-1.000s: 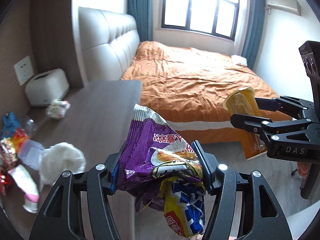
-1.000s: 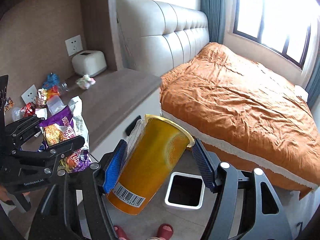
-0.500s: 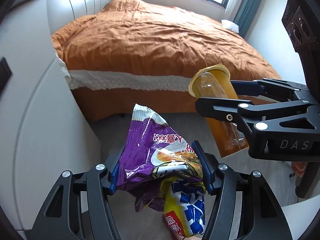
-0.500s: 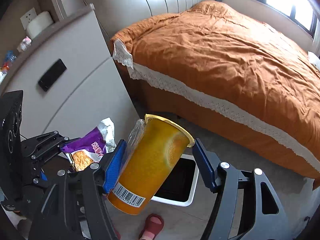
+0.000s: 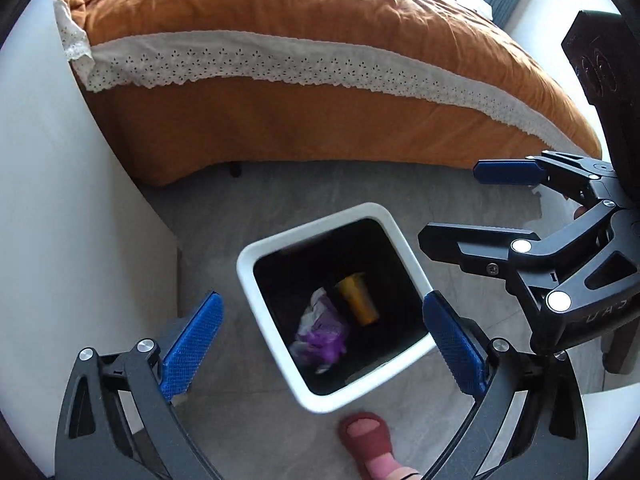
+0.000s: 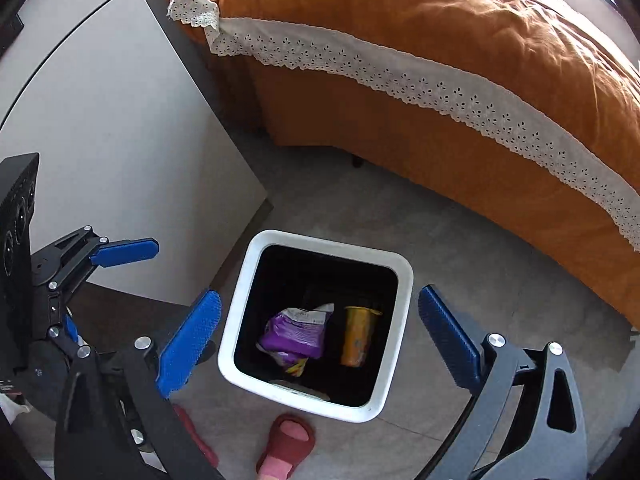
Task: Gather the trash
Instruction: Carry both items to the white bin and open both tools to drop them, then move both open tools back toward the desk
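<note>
A white-rimmed bin [image 5: 248,268] [image 6: 240,300] stands on the grey floor below both grippers. Inside it lie the purple snack wrappers [image 5: 322,330] [image 6: 294,330] and the orange cup [image 5: 358,298] [image 6: 358,334]. My left gripper [image 5: 320,338] is open and empty above the bin. It also shows at the left of the right wrist view [image 6: 100,280]. My right gripper [image 6: 320,336] is open and empty above the bin. It also shows at the right of the left wrist view [image 5: 468,204].
The bed with the orange cover [image 5: 320,40] [image 6: 440,60] stands close behind the bin. A white cabinet side [image 5: 60,200] [image 6: 120,140] is at the left. The person's red slipper [image 5: 368,440] [image 6: 286,446] is just in front of the bin.
Both grippers have tilted down over the bin and opened. The purple wrappers and the orange cup have dropped from them into the bin.
</note>
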Tool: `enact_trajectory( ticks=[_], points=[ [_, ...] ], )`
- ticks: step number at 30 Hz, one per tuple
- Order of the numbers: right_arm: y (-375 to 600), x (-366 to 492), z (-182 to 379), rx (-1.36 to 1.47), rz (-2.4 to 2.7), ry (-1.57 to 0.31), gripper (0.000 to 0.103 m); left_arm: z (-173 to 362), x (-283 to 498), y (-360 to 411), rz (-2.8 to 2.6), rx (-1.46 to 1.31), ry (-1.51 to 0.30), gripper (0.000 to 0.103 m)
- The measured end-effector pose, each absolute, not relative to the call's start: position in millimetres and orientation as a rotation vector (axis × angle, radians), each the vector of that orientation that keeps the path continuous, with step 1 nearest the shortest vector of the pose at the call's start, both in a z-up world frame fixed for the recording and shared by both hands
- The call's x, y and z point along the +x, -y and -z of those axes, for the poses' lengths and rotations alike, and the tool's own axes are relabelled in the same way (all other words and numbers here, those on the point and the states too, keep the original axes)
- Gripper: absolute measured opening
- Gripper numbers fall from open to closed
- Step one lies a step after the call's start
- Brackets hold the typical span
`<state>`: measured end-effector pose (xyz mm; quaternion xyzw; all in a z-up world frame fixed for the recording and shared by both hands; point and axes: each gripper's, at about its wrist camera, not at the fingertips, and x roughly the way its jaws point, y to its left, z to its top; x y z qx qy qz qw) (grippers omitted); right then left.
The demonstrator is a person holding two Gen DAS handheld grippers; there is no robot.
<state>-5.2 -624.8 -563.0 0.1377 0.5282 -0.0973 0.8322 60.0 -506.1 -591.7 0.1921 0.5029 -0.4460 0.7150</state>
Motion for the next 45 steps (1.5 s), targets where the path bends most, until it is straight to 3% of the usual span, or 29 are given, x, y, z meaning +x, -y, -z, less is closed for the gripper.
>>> enact_trajectory(
  ticks=[7,26,36,45],
  points=[
    [611.4,-7.3,497.8,0.258,0.209,-1.068,0.098,538.2,66.2,498.9,0.946,0.387,-1.087,0.098],
    [536.6,3.8,231.3,0.164,0.034,-0.722,0.098,265.1,60.6,413.1,0.697,0.219,-0.813,0.098],
    [475.6,22.5,168.4,0.089,-0.159,-0.628,0.098,180.2,72.5,324.4,0.450,0.139,-0.699,0.098],
    [410.8,47.9,142.2,0.019,-0.293,-0.602,0.098,152.9,70.7,254.3,0.281,0.103,-0.646,0.098]
  ],
)
